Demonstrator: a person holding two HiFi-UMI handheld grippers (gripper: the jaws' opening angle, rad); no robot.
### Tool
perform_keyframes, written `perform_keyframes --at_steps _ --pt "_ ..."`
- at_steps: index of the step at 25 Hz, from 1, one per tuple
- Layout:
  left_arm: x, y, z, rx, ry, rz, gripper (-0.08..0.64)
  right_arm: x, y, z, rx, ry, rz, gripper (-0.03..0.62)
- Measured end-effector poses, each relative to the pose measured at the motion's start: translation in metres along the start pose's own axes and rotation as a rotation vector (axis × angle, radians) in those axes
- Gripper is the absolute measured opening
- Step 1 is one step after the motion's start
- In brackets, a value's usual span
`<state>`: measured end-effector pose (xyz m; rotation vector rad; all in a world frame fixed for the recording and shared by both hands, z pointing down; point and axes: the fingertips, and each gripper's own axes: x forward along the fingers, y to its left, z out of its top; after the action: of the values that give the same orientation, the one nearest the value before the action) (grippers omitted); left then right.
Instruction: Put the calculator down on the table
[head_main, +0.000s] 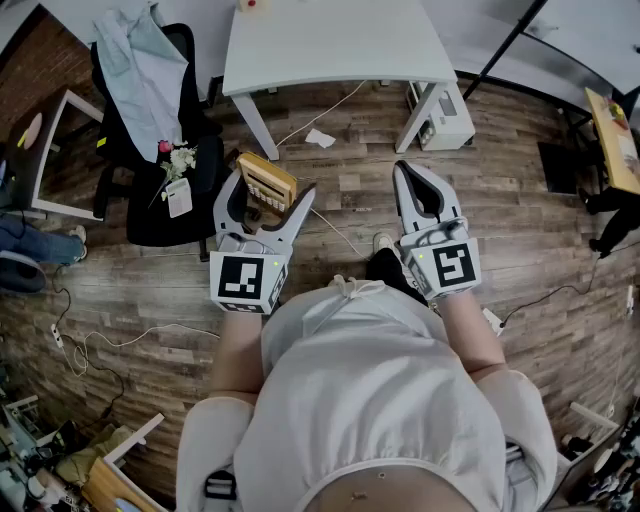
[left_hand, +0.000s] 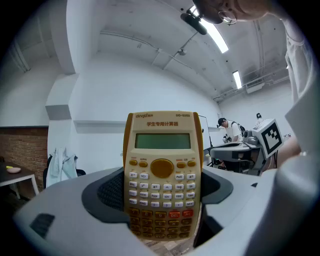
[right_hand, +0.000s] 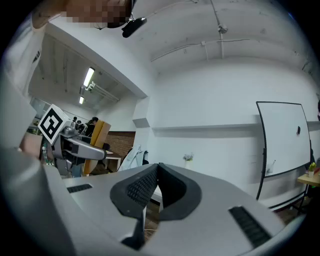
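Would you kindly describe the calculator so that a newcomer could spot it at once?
Start at the white table at the top of the head view; just below it, over the wooden floor, the left gripper clamps the calculator. It is the only yellow-orange slab there, with a grey display and white keys, while the right gripper holds nothing.

Two grippers, left gripper (head_main: 271, 198) and right gripper (head_main: 404, 172), one calculator (head_main: 266, 182) and one black chair (head_main: 150, 215) are showing near one white table (head_main: 330, 45).
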<state>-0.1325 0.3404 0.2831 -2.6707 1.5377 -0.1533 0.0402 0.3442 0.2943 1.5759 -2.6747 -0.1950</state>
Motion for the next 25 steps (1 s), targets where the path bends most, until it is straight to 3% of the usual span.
perform_keyframes --at_steps 19,25 --pt "0.006 0.026 -0.014 -0.039 0.017 -0.002 0.414 0.029 0.006 -0.017 0.008 0.066 -0.032 0.003" --pt "0.036 0.044 -0.018 -0.043 0.026 0.025 0.414 0.061 -0.013 -0.021 0.014 0.051 0.016 0.005"
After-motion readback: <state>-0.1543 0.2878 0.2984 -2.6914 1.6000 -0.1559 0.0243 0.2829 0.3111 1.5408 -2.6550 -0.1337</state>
